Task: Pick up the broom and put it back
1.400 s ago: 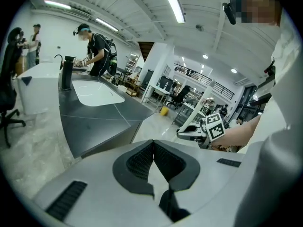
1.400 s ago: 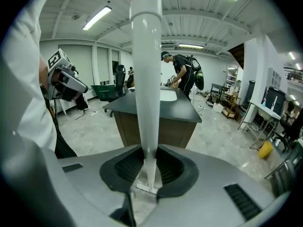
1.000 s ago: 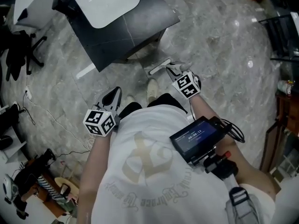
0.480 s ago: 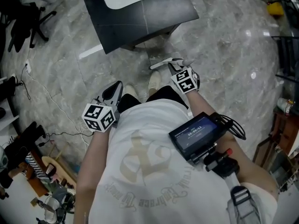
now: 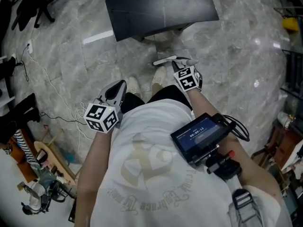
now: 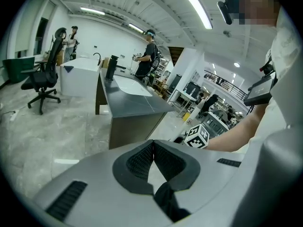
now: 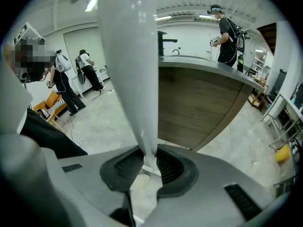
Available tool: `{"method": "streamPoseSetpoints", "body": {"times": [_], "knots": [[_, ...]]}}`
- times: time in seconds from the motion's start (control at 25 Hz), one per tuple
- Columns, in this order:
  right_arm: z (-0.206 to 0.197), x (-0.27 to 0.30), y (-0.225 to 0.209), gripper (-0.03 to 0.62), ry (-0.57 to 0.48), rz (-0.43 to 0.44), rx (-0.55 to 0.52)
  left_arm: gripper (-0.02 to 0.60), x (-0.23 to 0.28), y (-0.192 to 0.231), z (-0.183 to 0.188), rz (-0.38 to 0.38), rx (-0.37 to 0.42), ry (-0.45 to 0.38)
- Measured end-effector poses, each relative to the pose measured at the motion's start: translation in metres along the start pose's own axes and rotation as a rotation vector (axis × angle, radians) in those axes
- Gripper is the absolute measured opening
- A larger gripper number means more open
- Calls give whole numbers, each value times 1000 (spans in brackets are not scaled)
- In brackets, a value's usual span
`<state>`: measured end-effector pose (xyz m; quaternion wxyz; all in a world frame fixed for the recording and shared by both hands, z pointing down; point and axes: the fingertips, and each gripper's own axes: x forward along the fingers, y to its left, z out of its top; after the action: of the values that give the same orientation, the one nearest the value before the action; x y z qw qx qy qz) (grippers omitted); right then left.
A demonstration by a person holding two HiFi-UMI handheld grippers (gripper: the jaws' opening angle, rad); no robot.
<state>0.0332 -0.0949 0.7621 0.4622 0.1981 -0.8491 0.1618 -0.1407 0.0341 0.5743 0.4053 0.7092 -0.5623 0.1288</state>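
The broom shows as a white tapered handle [image 7: 132, 56] rising from my right gripper [image 7: 149, 160], whose dark pads are shut on its narrow end. In the head view the same white piece [image 5: 163, 60] sticks out to the left of the right gripper [image 5: 182, 62], just above the person's shoes. The broom's head is not visible. My left gripper [image 5: 120, 85] hangs by the person's left hip, pointing down at the floor. Its jaws [image 6: 152, 145] are shut tip to tip with nothing between them.
A dark counter [image 5: 161, 8] with a white inset stands right ahead; its wooden side [image 7: 203, 108] fills the right gripper view. Cables [image 5: 47, 89] trail over the marble floor at left. An office chair [image 6: 42, 79] and several people stand farther off.
The counter has slid toward the top of the head view and the clutter at left has shifted. Both grippers moved a little forward over the floor, the right one still gripping the white handle.
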Motion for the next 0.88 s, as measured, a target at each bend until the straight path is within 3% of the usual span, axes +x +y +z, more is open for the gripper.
{"method": "streamPoseSetpoints", "body": {"times": [0.88], "knots": [[66, 31, -14, 95, -54, 52, -35, 12, -21, -23, -6, 71, -73, -46]]}}
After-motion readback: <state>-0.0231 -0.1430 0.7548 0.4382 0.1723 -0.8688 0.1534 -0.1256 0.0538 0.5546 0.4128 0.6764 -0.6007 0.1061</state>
